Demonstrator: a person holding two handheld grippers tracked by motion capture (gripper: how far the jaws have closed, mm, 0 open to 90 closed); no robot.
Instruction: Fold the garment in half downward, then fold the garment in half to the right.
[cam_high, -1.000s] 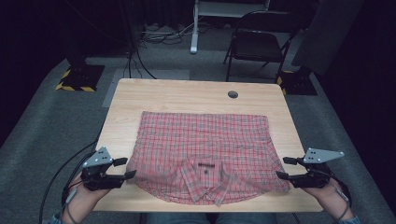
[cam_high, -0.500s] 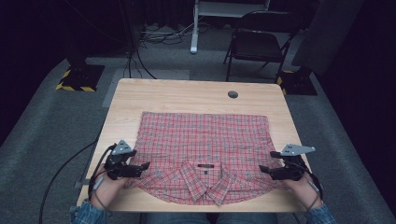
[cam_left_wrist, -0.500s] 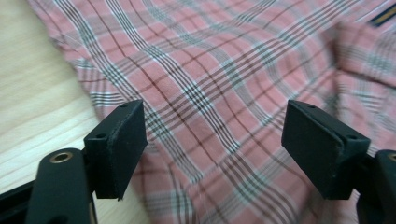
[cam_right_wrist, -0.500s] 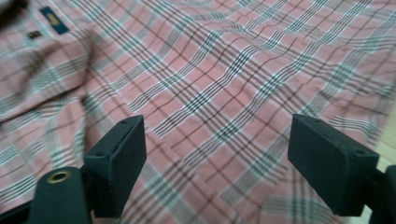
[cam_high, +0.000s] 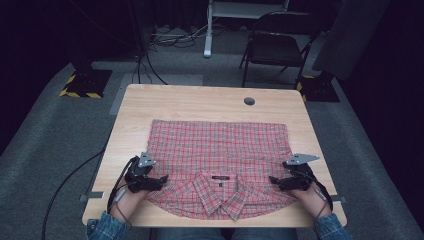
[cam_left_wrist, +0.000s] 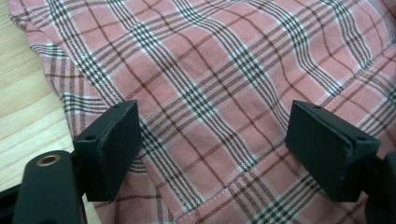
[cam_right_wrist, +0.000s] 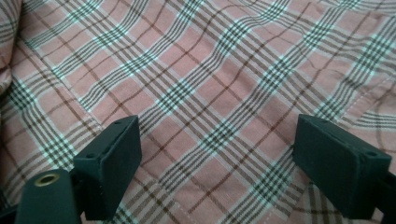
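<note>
- On the wooden tabletop, a red plaid shirt lies spread flat, its collar toward the person's edge and its straight far edge lying across the middle of the board.
- The shirt covers the middle and near part of the tabletop; a bare strip of wood shows on either side and beyond it, where a small round hole sits near the far edge.
- The left claw rests at the shirt's near left corner, pointing inward over the cloth, with the person's hand behind it.
- In the left gripper view, the left claw's jaws stand wide apart, having just been opening; plaid cloth lies under and between them, but the pads do not press on it, so the claw is released.
- The right claw sits at the shirt's near right corner, also pointing inward.
- In the right gripper view, the right claw's jaws likewise stand wide, having just been opening, over flat cloth with nothing pinched: released.
- Beyond the tabletop, a folding chair stands on the grey floor.
</note>
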